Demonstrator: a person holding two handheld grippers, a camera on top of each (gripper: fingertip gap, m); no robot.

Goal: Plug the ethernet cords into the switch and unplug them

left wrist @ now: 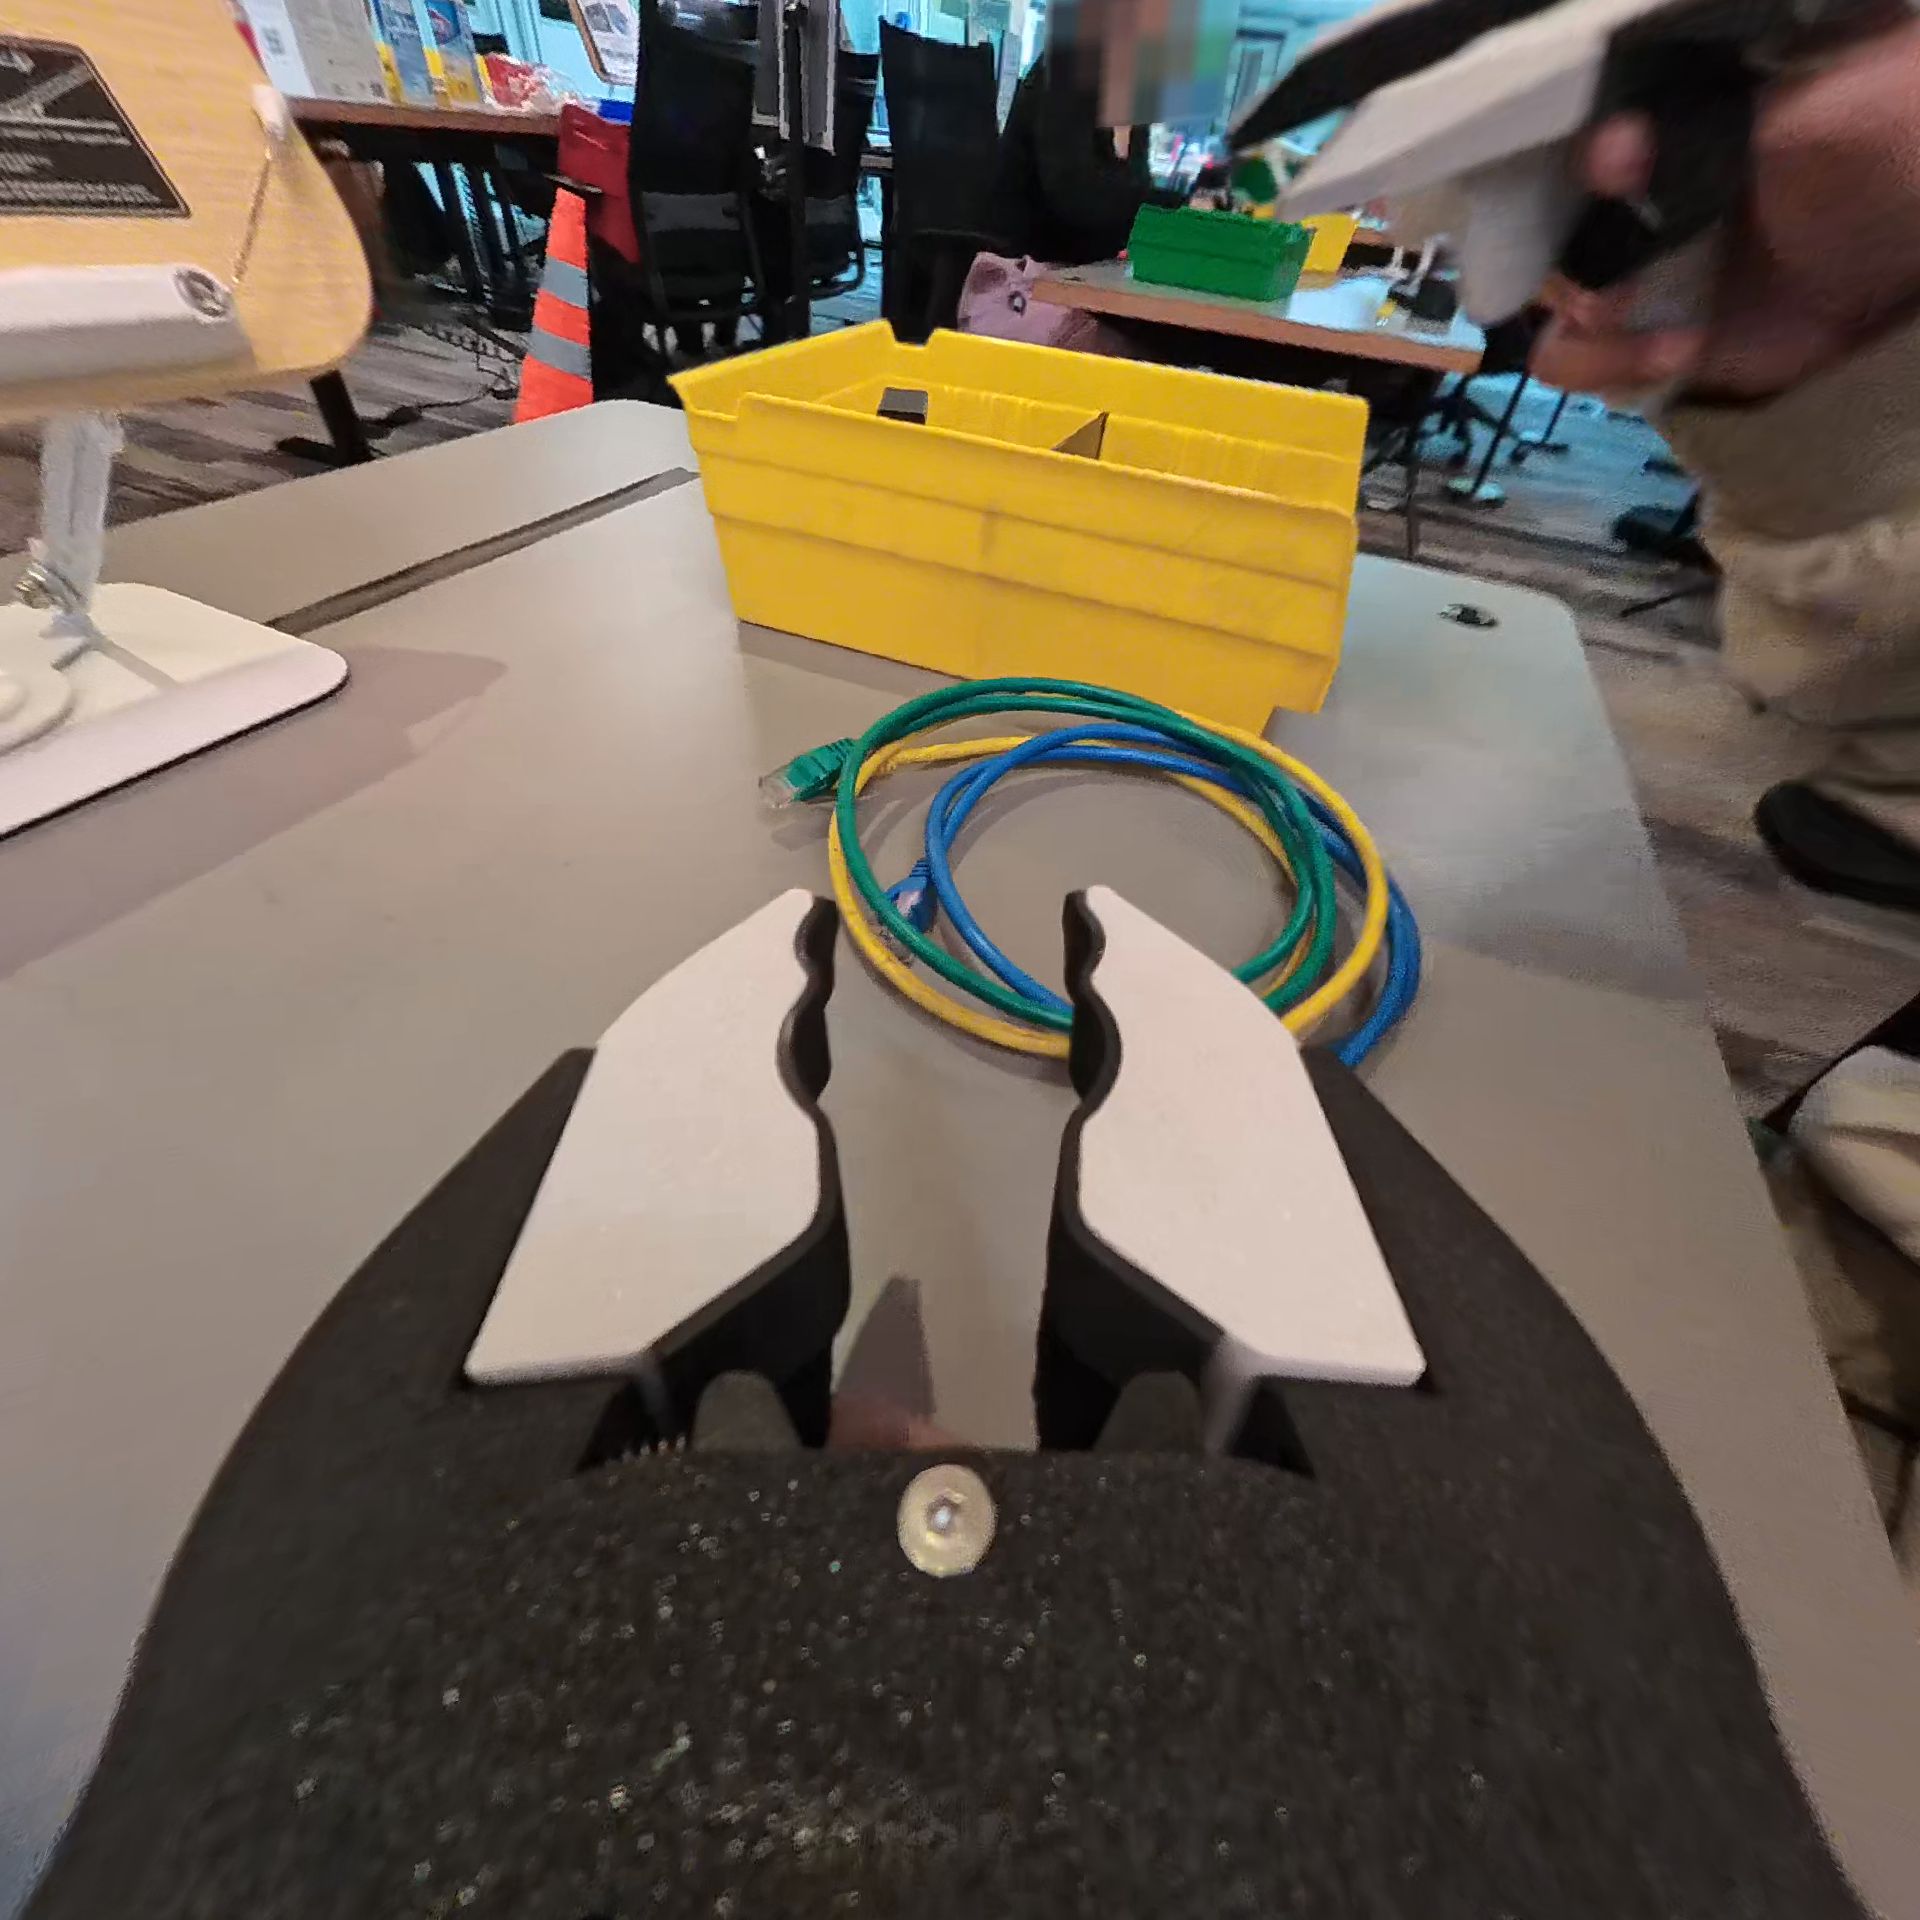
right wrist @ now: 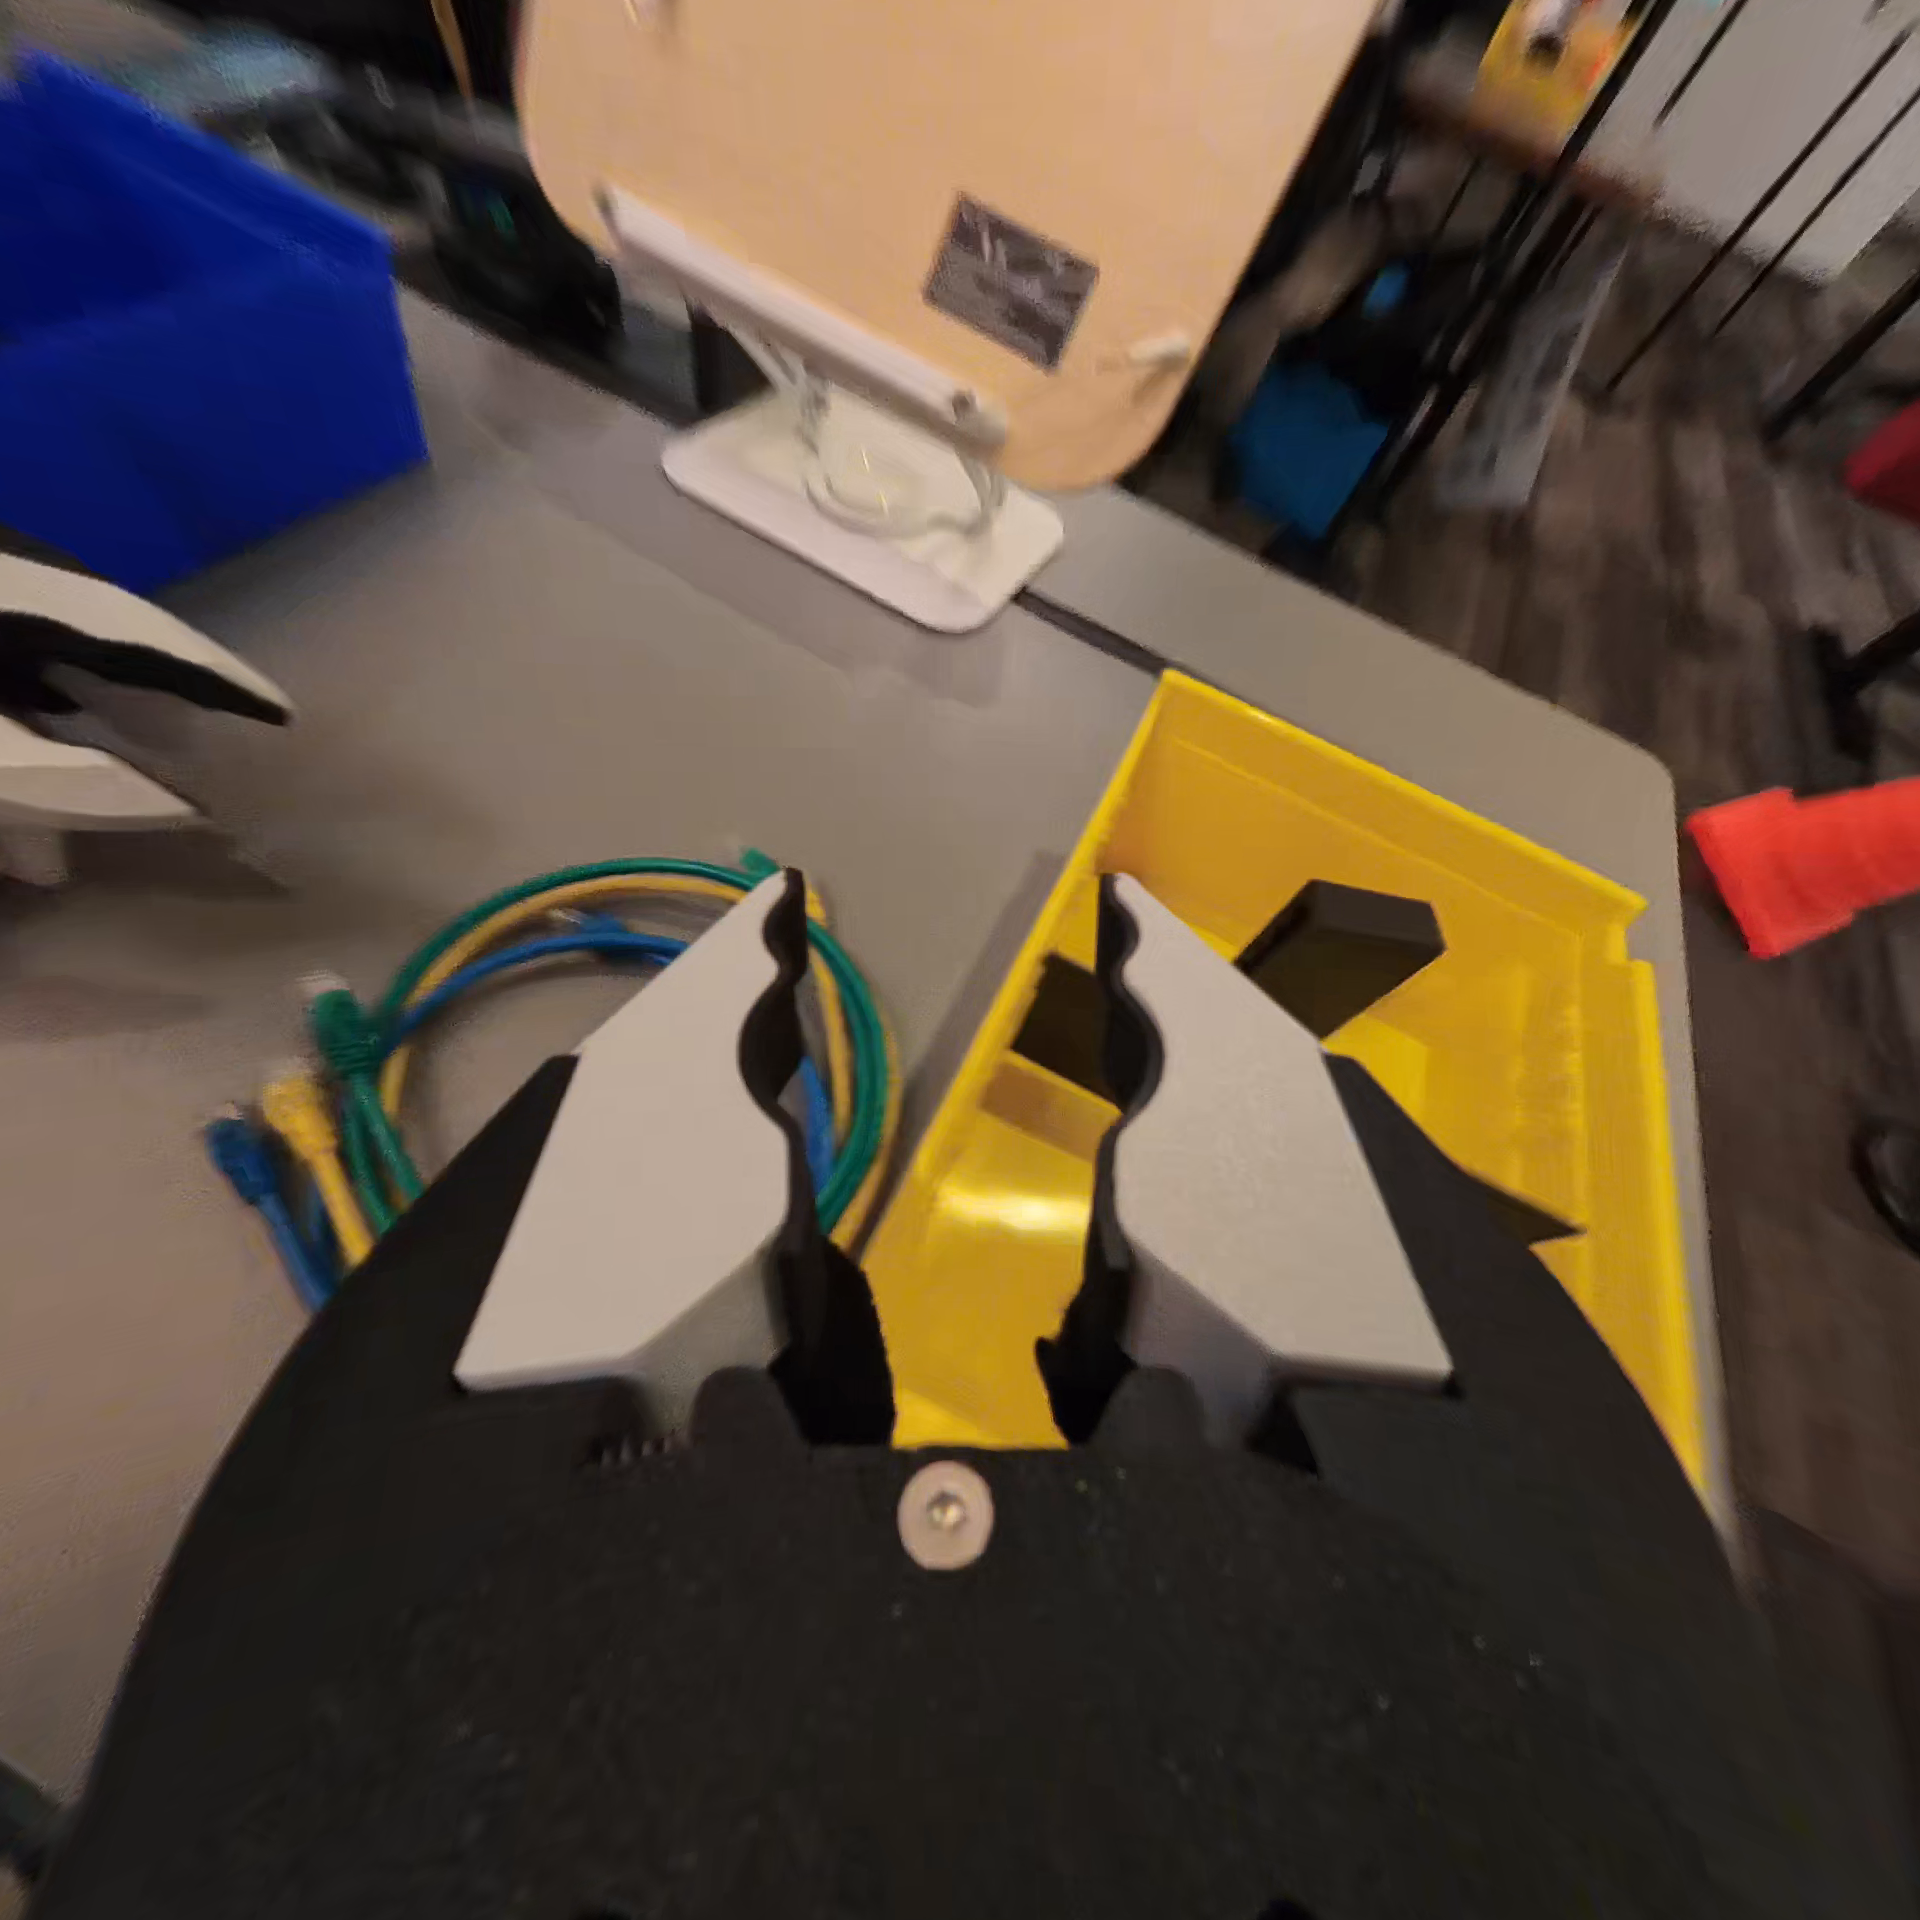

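Cords (left wrist: 1122, 862), coiled green, yellow and blue, lie mid-table (left wrist: 416, 1039) just past my released left gripper (left wrist: 948, 925). Beyond them, by the far edge, sits the yellow bin (left wrist: 1029, 540); my right gripper (right wrist: 948, 904) hangs released above it.

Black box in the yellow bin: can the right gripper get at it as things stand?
Probably yes. The right gripper is open and empty above the yellow bin, which has no lid. The black box lies uncovered just beyond its fingertips; only the bin walls could crowd the approach.

Gaping left tool (left wrist: 948, 914) above coiled ethernet cords (left wrist: 1122, 862) (green, yellow, blue); yellow bin (left wrist: 1029, 551) beyond
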